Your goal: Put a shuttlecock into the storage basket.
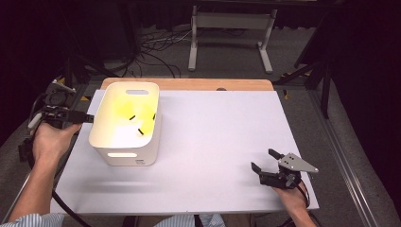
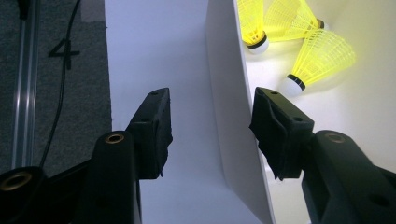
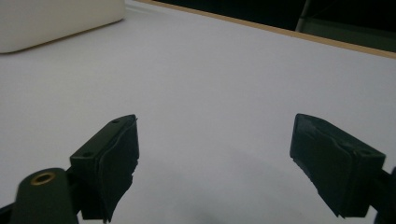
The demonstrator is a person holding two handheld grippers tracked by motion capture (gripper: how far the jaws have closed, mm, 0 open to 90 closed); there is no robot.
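Left gripper [image 1: 87,117] sits at the left wall of the white bin [image 1: 124,156], held level and pointing at it, left hand [image 1: 49,139] wrapped round its body, forearm coming up from the bottom left. In the left gripper view its jaws straddle the bin wall, one outside and one inside, gaps both sides, pads not pressing. Right gripper [image 1: 265,160] is well right of the bin and nearer the person, low, pointing up-left, jaws spread wide with nothing between them, right hand [image 1: 291,196] gripping it from behind.
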